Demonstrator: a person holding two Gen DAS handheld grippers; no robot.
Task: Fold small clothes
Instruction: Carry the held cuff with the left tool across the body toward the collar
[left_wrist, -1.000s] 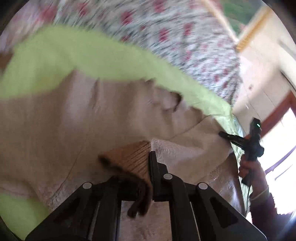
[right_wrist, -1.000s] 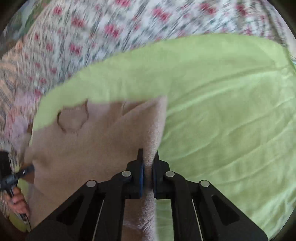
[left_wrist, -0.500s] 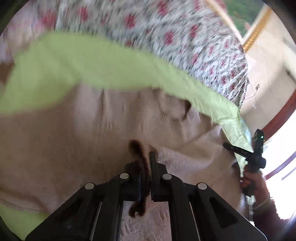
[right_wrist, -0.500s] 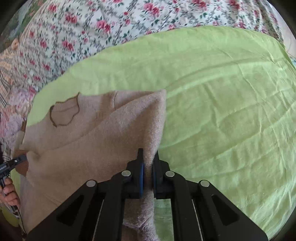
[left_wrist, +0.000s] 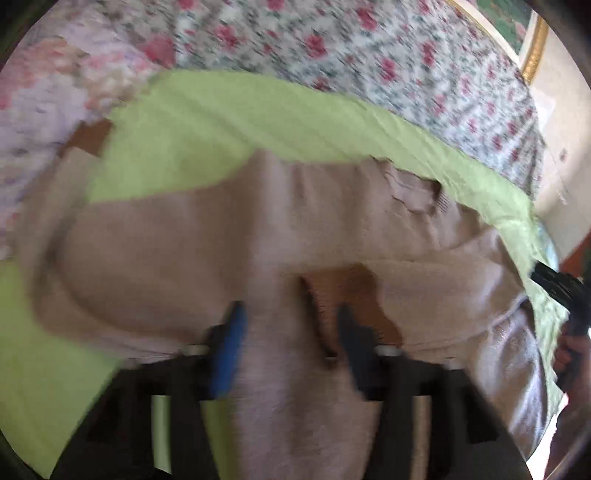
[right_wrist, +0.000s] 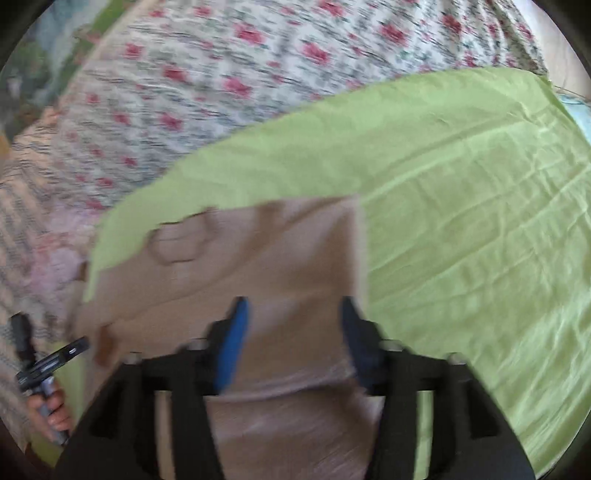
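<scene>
Nearest, your left gripper (left_wrist: 288, 332) and right gripper (right_wrist: 291, 332) are both opening, pads clear of the beige sweater (left_wrist: 184, 258) lying between and beneath them, spreading crosswise over the green sheet (right_wrist: 461, 221); beyond, the floral bedspread (right_wrist: 221, 74) is showing.

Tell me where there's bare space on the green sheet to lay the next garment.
Widest free patch: green sheet right of the beige sweater. A narrower strip runs between the sweater's top and the floral bedspread. Left side is crowded: sweater covers it to the sheet's edge.

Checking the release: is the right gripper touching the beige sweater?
Cannot tell. In the blurred right wrist view the opening right gripper straddles the beige sweater.
</scene>
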